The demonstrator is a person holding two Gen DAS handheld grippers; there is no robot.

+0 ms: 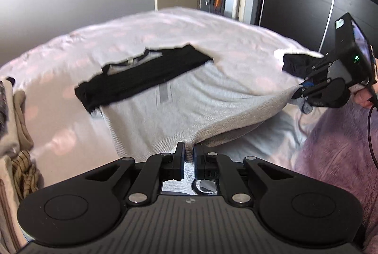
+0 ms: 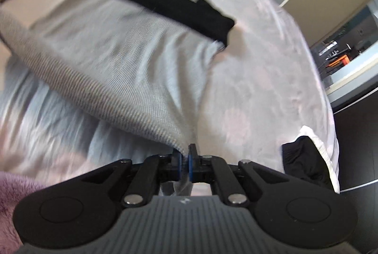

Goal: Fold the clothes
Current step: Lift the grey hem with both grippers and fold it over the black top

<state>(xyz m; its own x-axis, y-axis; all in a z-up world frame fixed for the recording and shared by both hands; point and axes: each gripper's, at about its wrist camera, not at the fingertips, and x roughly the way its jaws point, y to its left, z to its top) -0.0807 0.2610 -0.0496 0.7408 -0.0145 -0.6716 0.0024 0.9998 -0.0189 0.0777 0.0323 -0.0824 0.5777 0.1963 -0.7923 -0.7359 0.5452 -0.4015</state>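
A grey knit sweater [image 1: 165, 98] with black sleeves folded across its chest [image 1: 141, 74] lies on the pale bed [image 1: 70, 126]. My left gripper [image 1: 188, 154] is shut on the sweater's bottom hem at one corner. My right gripper [image 1: 303, 90] is shut on the other hem corner and holds it lifted off the bed, so the hem hangs stretched between the two. In the right wrist view the right gripper [image 2: 185, 155] pinches the ribbed hem [image 2: 132, 98], and the black sleeves [image 2: 165, 3] lie farther off.
A pile of beige and striped clothes [image 1: 16, 140] sits at the bed's left edge. A dark garment [image 1: 297, 64] lies at the far right corner of the bed [image 2: 300, 159]. A fuzzy pink blanket [image 1: 342, 154] is at the near right. A door and wardrobe stand behind.
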